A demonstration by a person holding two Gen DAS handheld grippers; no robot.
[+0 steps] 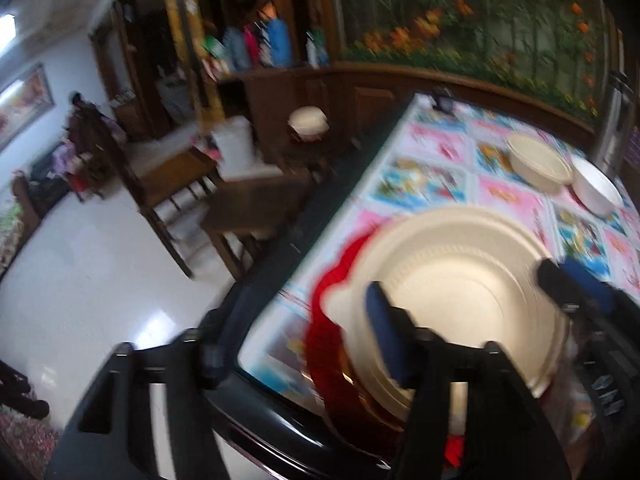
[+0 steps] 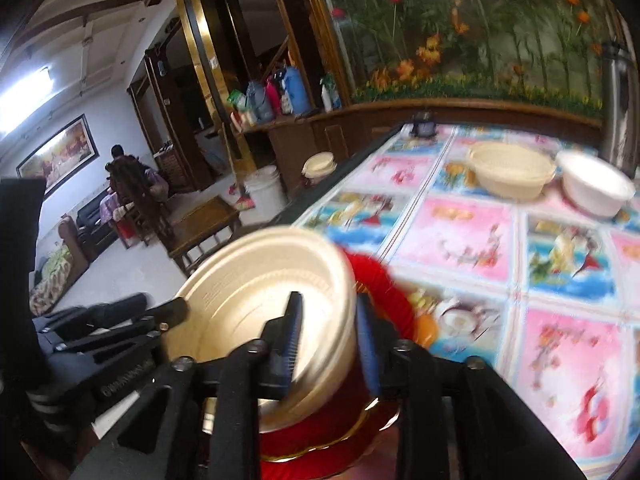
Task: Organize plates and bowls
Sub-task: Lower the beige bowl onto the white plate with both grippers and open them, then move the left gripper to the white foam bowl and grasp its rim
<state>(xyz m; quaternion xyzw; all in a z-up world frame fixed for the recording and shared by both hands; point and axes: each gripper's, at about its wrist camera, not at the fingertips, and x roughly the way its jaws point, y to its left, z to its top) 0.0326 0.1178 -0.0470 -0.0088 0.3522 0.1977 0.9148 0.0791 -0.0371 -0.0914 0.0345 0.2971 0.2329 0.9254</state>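
Patterned table, near edge: cream plate atop red plate; left gripper fingers wide apart around it, right gripper fingers part-open astride its rim, neither pressing.

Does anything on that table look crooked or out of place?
Yes. The cream plate sits off-centre on the red plates near the table's edge, its rim overhanging them. The two bowls farther back stand upright; nothing looks spilled.

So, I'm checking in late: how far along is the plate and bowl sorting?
Partway. A cream plate sits on the red plates; the left gripper stands open over it, the right gripper straddles its rim. A cream bowl and a white bowl remain apart.
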